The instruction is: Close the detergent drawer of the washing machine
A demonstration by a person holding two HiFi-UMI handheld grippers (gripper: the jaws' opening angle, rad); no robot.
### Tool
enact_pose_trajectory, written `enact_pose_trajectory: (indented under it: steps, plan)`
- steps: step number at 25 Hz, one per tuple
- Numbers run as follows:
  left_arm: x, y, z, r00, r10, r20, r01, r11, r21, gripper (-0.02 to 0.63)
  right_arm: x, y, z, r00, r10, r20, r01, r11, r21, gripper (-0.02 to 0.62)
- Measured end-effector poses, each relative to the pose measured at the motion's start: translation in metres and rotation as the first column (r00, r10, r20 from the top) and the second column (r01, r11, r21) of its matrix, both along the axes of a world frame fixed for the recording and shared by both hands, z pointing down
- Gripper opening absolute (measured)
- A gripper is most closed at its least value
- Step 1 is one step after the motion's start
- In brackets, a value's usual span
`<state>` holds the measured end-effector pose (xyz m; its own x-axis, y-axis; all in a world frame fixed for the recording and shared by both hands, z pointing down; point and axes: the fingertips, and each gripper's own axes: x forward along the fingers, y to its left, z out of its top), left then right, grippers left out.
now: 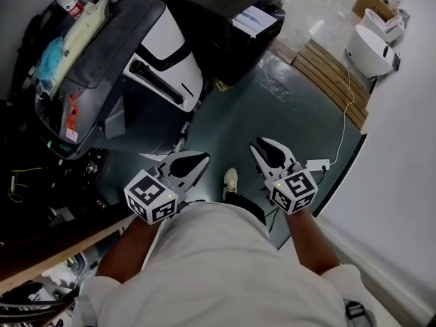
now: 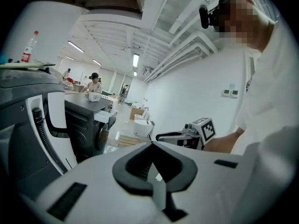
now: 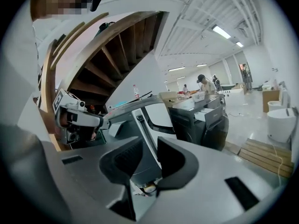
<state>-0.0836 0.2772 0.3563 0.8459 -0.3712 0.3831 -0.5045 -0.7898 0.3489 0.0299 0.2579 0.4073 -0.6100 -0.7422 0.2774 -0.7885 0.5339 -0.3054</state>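
The dark washing machine stands at the far side of the green floor. Its white detergent drawer sticks out of the front, open. The machine and its drawer show small in the left gripper view. They show again in the right gripper view, machine and drawer. Both grippers are held close to the person's body, far from the machine. My left gripper is shut with nothing in it. My right gripper stands slightly open and empty.
A large grey and white appliance with clutter and a bottle on top stands at the left. A wooden pallet, a white round appliance and a white cable with an adapter lie to the right. People work in the background.
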Motion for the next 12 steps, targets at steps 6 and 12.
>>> enact_pose_trajectory:
  steps: [6,12]
  plan:
    - [0.018,-0.042,0.001,1.0,0.013,-0.003,-0.013,1.0,-0.014,-0.006,0.02,-0.04,0.007,1.0,0.026,-0.003,-0.026,1.0,-0.011,0.077]
    - [0.021,-0.087,0.0,0.999,0.039,-0.037,-0.04,0.999,-0.009,-0.006,0.026,-0.085,0.02,0.999,0.043,-0.023,-0.044,0.998,-0.04,0.077]
